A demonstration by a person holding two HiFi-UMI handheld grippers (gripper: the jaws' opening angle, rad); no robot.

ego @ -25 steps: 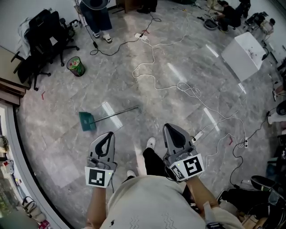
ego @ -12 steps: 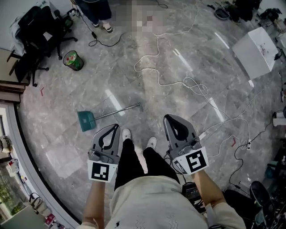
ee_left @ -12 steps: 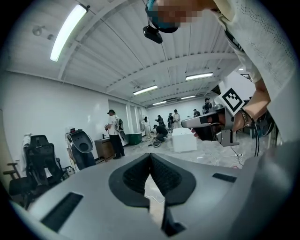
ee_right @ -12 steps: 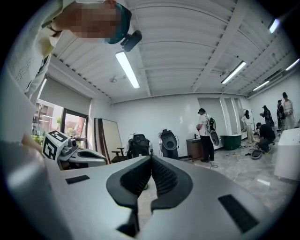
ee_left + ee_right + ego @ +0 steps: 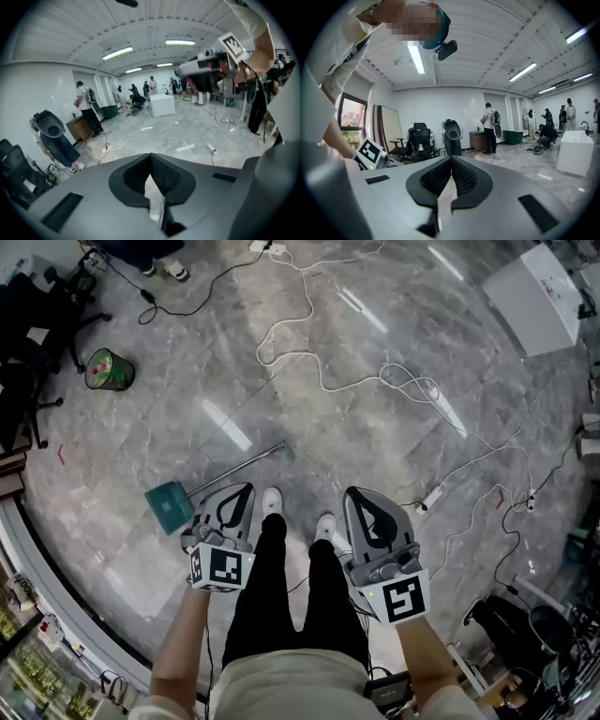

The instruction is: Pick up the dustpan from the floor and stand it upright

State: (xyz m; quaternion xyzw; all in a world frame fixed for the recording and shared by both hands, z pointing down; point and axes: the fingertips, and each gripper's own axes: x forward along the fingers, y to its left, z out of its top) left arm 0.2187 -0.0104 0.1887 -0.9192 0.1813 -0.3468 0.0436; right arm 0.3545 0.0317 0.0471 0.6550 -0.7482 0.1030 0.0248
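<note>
The dustpan lies flat on the grey marble floor, its teal pan at the left and its thin metal handle slanting up to the right. My left gripper hangs just right of the pan and just below the handle, shut with nothing in it. My right gripper is further right, past my legs, and is also shut and empty. In the left gripper view the closed jaws point over open floor, and the dustpan is hidden from it. The right gripper view shows its closed jaws aimed level across the room.
White cables loop over the floor ahead, with a power strip near my right gripper. A green bin and black office chairs stand at the left, a white box at the far right. My shoes are between the grippers.
I have stepped forward, so the dustpan now lies right beside my left gripper. Both grippers moved forward and lower, and the left one rolled. Both stayed shut.
</note>
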